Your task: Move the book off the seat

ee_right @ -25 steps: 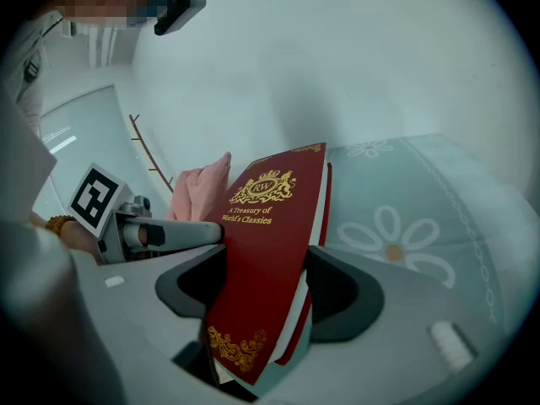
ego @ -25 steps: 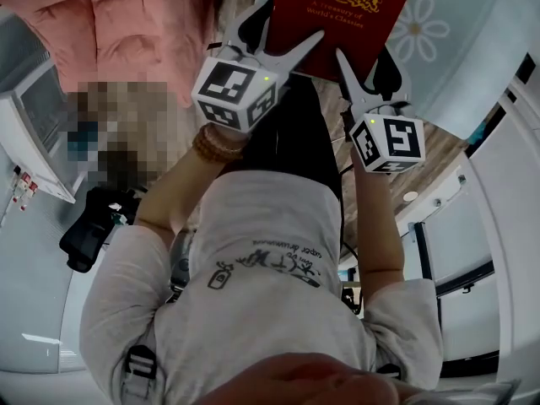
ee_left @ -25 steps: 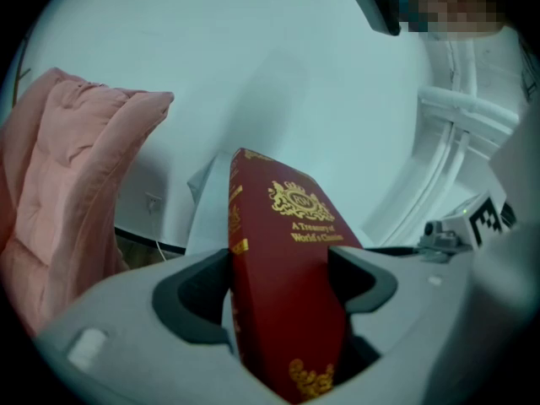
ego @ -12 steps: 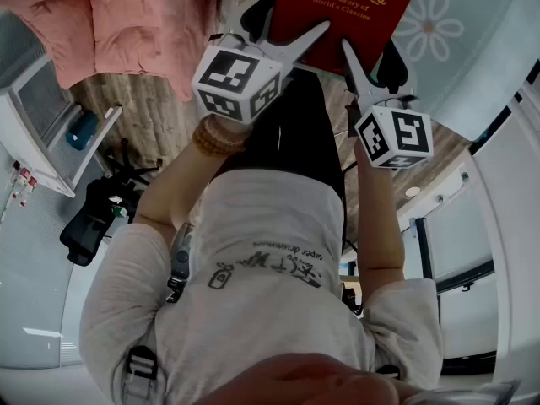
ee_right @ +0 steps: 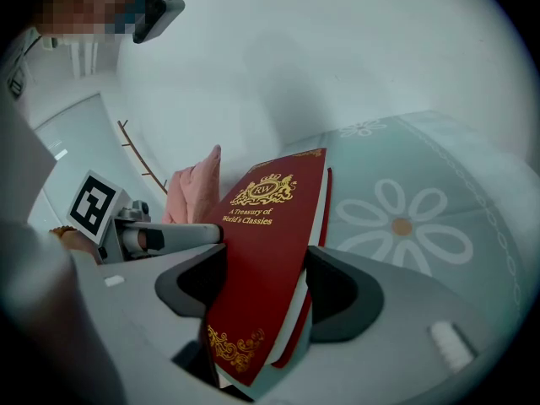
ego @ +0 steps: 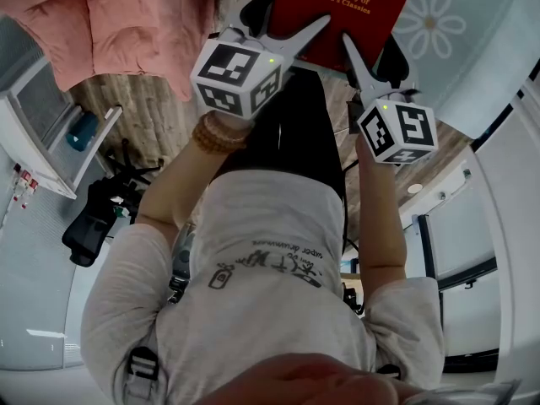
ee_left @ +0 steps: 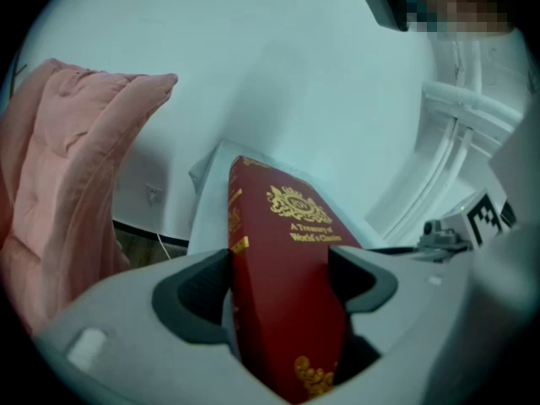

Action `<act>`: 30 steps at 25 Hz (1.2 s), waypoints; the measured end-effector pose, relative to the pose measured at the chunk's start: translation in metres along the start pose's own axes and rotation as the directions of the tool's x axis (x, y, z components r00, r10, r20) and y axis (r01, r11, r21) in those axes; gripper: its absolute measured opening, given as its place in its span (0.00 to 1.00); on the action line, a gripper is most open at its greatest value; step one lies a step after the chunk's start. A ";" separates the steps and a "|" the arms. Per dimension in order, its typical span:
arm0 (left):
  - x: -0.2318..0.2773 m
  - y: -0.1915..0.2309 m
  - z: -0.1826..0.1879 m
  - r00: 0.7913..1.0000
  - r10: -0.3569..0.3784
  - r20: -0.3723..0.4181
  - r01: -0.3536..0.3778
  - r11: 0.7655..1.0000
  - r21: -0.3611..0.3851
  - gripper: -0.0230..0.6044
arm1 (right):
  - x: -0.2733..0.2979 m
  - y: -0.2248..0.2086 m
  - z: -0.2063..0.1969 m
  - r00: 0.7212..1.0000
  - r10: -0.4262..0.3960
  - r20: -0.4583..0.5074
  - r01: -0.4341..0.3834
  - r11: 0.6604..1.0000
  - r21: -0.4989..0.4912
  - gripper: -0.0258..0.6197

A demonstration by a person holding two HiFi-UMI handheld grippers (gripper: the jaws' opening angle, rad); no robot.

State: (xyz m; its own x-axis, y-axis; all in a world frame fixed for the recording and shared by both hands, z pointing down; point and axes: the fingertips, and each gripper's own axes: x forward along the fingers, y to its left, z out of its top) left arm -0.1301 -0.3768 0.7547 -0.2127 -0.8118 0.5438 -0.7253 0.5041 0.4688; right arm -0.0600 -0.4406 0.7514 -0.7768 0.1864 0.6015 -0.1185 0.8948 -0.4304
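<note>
Book (ego: 346,2), head view: red with gold lettering, raised in front of the flowered seat (ego: 460,36), far end cut off by the frame. Left gripper (ego: 283,15) clamped on the near left corner, right gripper (ego: 369,51) on the near right corner, both sets of jaws closed on the cover. Held at one end only, so likely to droop or swing down at the far end. Could slide free with any easing of either grip or any drifting apart of the hands. Pink quilt (ego: 110,19) close on the left, wood floor (ego: 160,116) below, white cabinet (ego: 38,133) and a black object (ego: 89,226) well apart. Person's dark trousers (ego: 287,133) directly under the grippers.

Left gripper view: book (ee_left: 283,285) on edge between the dark pads (ee_left: 198,289), spine to the left, squeezed with no gap showing. Leaning a little, hence some risk of twisting in the pads. Quilt (ee_left: 67,218) near enough to be brushed on a leftward swing. Plain wall behind, marker cube (ee_left: 489,216) of the other gripper at the right edge.

Right gripper view: book (ee_right: 270,243) pinched between the pads (ee_right: 337,294), covers slightly parted at the near corner, pale page block showing. Cannot tell whether the whole thickness is caught. Possible flopping open of the lower cover. Seat (ee_right: 405,226) beside and below on the right, quilt (ee_right: 190,192) beyond the book.
</note>
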 end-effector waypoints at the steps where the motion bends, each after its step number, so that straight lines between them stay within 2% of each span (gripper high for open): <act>1: 0.000 0.000 0.000 1.000 0.000 -0.003 0.000 1.000 -0.001 0.62 | 0.000 0.000 0.000 1.000 0.001 -0.001 -0.001 1.000 0.001 0.50; 6: -0.001 0.000 0.003 1.000 -0.009 -0.006 0.009 1.000 0.022 0.63 | 0.001 0.000 0.004 1.000 0.002 -0.014 -0.002 1.000 -0.003 0.51; 9: -0.004 -0.002 0.004 1.000 -0.015 -0.018 0.015 0.999 0.047 0.64 | -0.002 -0.003 0.009 0.999 -0.027 -0.020 0.026 0.999 -0.035 0.53; 13: -0.014 -0.006 0.010 1.000 -0.028 -0.007 0.028 0.999 0.039 0.65 | -0.016 -0.006 0.021 0.998 -0.065 0.009 0.065 0.995 -0.072 0.53; 18: -0.045 -0.021 0.035 0.999 -0.043 0.016 0.042 0.998 0.050 0.64 | -0.039 0.014 0.050 0.997 -0.062 0.044 0.068 0.987 -0.143 0.48; 24: -0.073 -0.056 0.081 0.988 -0.115 0.099 0.105 0.990 0.098 0.50 | -0.066 0.042 0.104 0.989 -0.017 0.144 0.050 0.973 -0.226 0.42; 27: -0.093 -0.085 0.103 0.975 -0.182 0.124 0.167 0.978 0.125 0.43 | -0.089 0.065 0.129 0.982 0.019 0.188 0.030 0.967 -0.254 0.38; 30: -0.115 -0.112 0.128 0.962 -0.224 0.156 0.197 0.965 0.174 0.37 | -0.114 0.090 0.154 0.971 0.054 0.231 0.018 0.954 -0.299 0.33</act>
State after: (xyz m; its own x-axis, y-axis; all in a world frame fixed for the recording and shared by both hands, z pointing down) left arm -0.1079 -0.3773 0.5506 -0.1443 -0.9399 0.3094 -0.8555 0.2756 0.4383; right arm -0.0773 -0.4437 0.5400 -0.9040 0.1358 0.4054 0.0578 0.9783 -0.1989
